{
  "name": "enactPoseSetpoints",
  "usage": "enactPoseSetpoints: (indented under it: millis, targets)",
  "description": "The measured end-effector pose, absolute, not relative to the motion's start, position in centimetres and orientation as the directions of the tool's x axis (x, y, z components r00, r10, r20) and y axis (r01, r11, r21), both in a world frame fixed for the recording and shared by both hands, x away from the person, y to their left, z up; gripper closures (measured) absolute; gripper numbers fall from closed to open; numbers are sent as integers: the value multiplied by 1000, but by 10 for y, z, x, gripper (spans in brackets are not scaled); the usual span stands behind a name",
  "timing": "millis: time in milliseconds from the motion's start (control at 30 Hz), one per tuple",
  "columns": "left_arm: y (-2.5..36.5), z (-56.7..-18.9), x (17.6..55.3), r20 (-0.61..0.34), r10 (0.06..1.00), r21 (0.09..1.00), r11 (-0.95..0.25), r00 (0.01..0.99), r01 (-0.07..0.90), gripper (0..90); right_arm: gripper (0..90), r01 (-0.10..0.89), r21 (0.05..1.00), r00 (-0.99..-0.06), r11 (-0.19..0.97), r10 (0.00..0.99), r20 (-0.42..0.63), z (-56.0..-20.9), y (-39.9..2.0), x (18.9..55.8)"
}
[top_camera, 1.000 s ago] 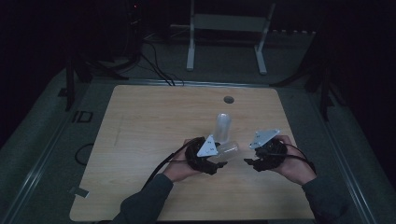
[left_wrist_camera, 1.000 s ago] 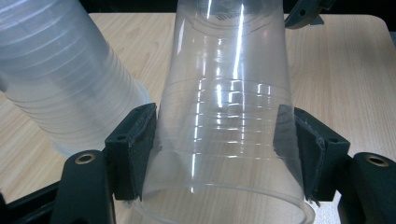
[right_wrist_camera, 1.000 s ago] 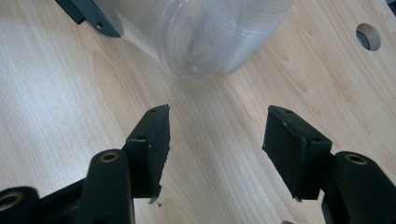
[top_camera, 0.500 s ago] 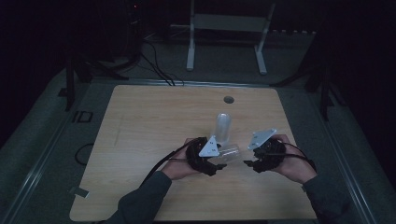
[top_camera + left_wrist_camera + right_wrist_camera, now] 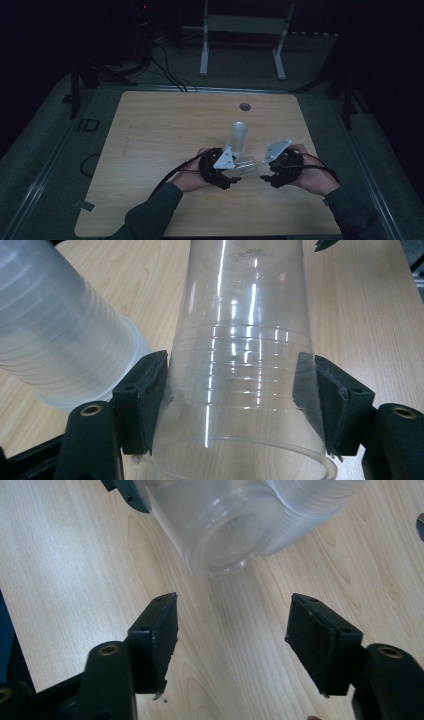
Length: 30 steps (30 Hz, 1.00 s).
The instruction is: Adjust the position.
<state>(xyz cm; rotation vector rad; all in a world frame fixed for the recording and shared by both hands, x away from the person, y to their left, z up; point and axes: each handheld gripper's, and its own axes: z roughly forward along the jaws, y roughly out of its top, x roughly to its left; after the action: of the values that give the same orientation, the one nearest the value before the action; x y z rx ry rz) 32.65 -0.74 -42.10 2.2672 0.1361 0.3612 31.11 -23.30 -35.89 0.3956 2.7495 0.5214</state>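
Clear ribbed cup [image 5: 245,365] clamped in left tongs [image 5: 235,405].

A dim room is seen: grey floor [image 5: 45,145], wood table [image 5: 150,130], white stand [image 5: 245,25] beyond.

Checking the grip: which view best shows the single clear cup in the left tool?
The left gripper view: the clear cup sits clamped between both pads. The right gripper view shows its base; the high view shows it small and dim.
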Motion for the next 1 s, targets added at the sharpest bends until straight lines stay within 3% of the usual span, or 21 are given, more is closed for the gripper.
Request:
enactPoseSetpoints:
  millis: [1000]
  targets:
    - [-22,-424,317,283,131,657,-748,950,-93,311,304,131,301,-955,945,201,-216,-368,-209,314]
